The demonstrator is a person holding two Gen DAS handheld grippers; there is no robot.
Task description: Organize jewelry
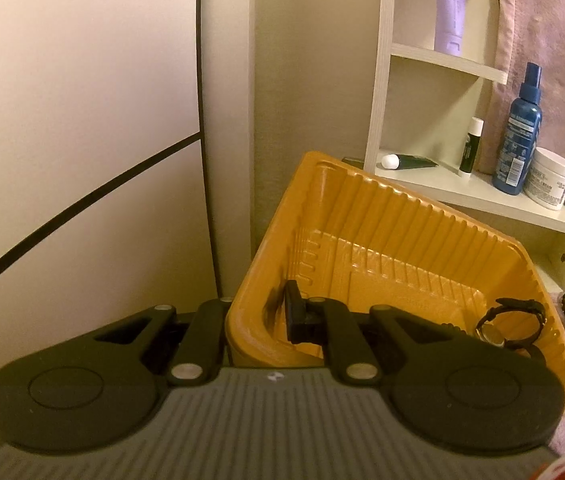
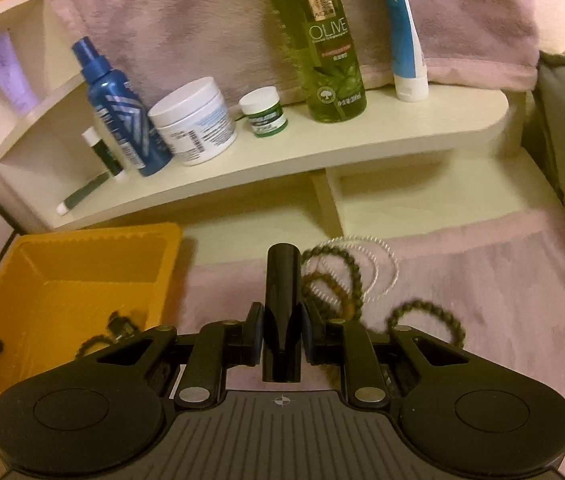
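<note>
Item: black cylinder (image 2: pixel 281 312), upright, clamped in right gripper (image 2: pixel 281 330), near-right of orange tray (image 2: pixel 94 236). Left gripper (image 1: pixel 260 320) pinches the tray's near-left wall (image 1: pixel 250 320). Advice: carry level, release low beside the watch (image 1: pixel 510 324); bead bracelets (image 2: pixel 330 276) remain on cloth.

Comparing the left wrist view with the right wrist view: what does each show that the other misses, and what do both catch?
Only the left wrist view shows the left tongs shut on the orange tray's near wall, and the wristwatch inside clearly. Only the right wrist view shows the right tongs shut on a black cylinder, the white cord on the pink cloth, and the whole olive bottle. Both show the tray, the beaded bracelets, the blue spray bottle and white jar on the shelf.
</note>
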